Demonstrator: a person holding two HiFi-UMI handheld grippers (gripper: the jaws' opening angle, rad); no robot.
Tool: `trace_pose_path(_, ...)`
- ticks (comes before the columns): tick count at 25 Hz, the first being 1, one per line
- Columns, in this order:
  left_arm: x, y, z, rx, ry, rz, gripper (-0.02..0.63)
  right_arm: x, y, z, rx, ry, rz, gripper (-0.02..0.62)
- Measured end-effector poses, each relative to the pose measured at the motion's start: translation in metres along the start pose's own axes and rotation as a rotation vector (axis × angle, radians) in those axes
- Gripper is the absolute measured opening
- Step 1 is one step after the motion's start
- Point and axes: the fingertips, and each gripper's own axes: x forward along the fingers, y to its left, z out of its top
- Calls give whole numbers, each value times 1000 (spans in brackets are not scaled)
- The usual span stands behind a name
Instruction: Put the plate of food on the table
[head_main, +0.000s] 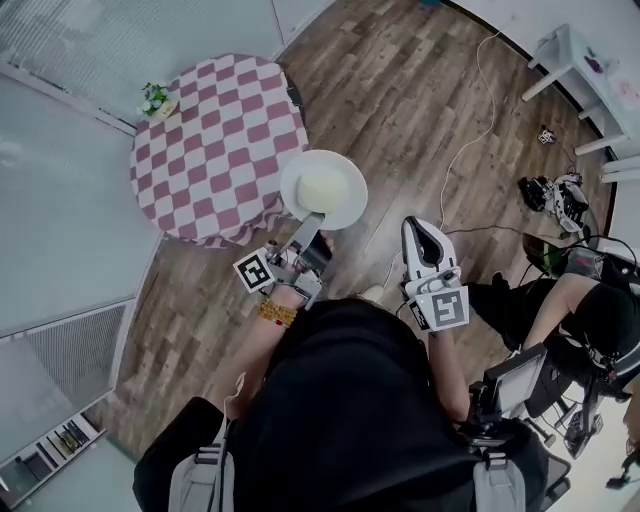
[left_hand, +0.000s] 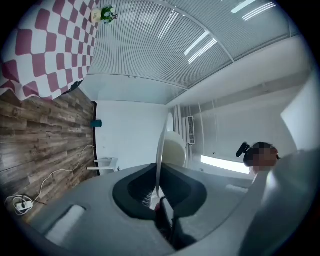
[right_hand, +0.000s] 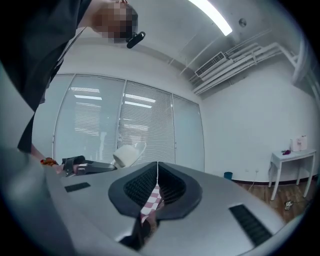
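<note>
One plate (head_main: 352, 203) of pale food (head_main: 323, 187), maybe rice, pinched at near rim by left gripper (head_main: 311, 229), at checkered table (head_main: 215, 140) right edge; right gripper (head_main: 418, 228) closed, empty.

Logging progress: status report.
Left tool shut on round white plate of pale food, near edge of pink-checked round table. Right tool shut, empty. Small potted plant far side.

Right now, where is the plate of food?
In the head view, the left gripper holds the plate of food by its rim, at the right edge of the checked table, mostly over the wooden floor.
</note>
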Motion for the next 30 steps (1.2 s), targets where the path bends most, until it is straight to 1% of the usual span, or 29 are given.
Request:
trace_pose_path(5, 16, 1, 10, -16, 19, -11, 21, -2, 2, -3, 6, 19, -37, 12)
trace_pose_path(10, 21, 5, 30, -22, 35, -3, 21, 10, 3, -1, 19, 16, -88, 12)
trace_pose_path(16, 5, 18, 66, -48, 58, 29, 21, 39, 24, 2, 24, 16, -136, 12)
trace_pose_path(19, -2, 24, 85, -56, 63, 26, 20, 55, 36, -5, 32, 31, -153, 12)
trace_pose_path(22, -8, 36, 103, -79, 60, 45, 20, 68, 48, -13, 52, 38, -174, 12)
trace_pose_path(26, -10, 44, 118, -97, 63, 69, 21, 82, 56, -17, 41, 59, -183, 12)
trace_pose_path(30, -4, 53, 127, -96, 53, 80, 21, 101, 47, -24, 43, 64, -169, 12)
